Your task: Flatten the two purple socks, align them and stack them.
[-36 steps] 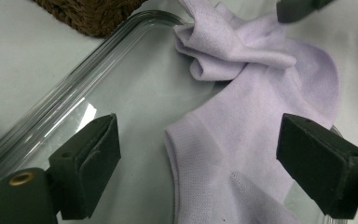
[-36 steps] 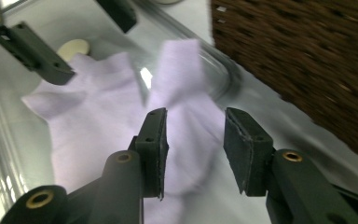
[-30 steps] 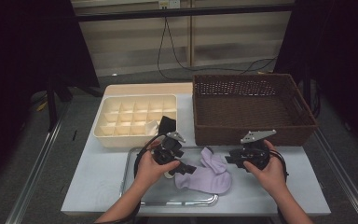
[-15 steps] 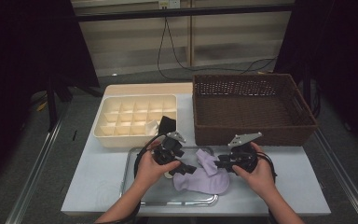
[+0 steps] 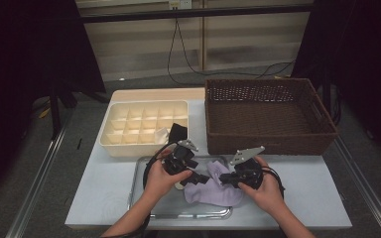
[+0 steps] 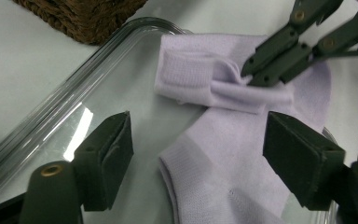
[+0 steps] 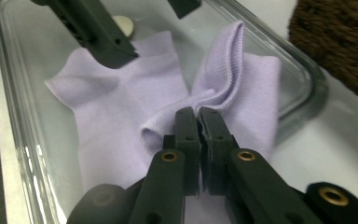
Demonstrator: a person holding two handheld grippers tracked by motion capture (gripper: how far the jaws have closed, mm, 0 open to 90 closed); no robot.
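A lilac sock (image 5: 213, 194) lies crumpled in a clear glass tray (image 5: 140, 198) at the table's front. My right gripper (image 7: 196, 112) is shut on a raised fold of the sock (image 7: 121, 121), pinching the ribbed cuff edge. It shows from above at the sock's right side (image 5: 224, 178). My left gripper (image 6: 198, 135) hovers open over the sock (image 6: 223, 140). Its jaws have just been closing a little, with sock cloth lying between them and the pads not pressing on it. The right gripper (image 6: 251, 74) shows beyond it.
A dark wicker basket (image 5: 270, 111) stands at the back right, close behind the tray. A cream divided box (image 5: 144, 126) sits at the back left with a black item (image 5: 177, 131) at its near right corner. A small round white piece (image 7: 123, 25) lies in the tray.
My right gripper has moved left to the sock and shut on a fold of it. The left hand has stayed in place, its jaws slightly narrower.
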